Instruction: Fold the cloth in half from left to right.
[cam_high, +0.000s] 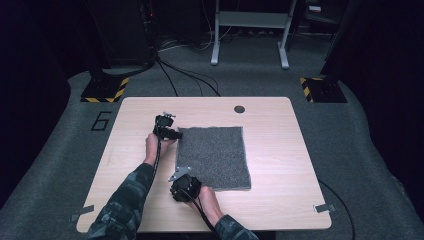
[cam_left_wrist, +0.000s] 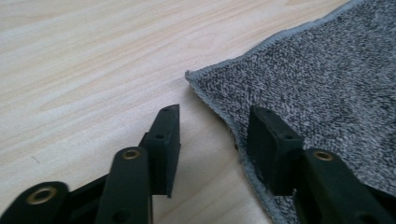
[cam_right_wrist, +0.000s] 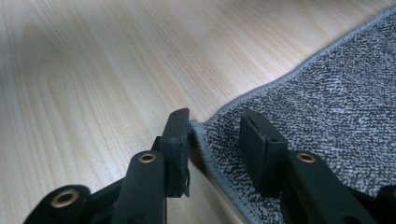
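Note:
A grey terry cloth (cam_high: 215, 155) lies flat in the middle of the wooden table (cam_high: 280, 125). My left gripper (cam_high: 174, 133) is at the cloth's far-left corner. In the left gripper view the gripper (cam_left_wrist: 215, 112) is open astride the cloth's (cam_left_wrist: 327, 79) hemmed edge, with one jaw over bare wood and the other over the cloth. My right gripper (cam_high: 181, 184) is at the near-left corner. It (cam_right_wrist: 215, 116) is open, with the cloth's (cam_right_wrist: 336, 93) corner between its jaws and the hem against the left jaw.
A round cable hole (cam_high: 239, 109) sits near the table's far edge. Beyond the table, cables cross the carpeted floor, with yellow-and-black striped stand bases (cam_high: 102, 90) (cam_high: 322, 89) at both sides and a white frame (cam_high: 250, 30) at the back.

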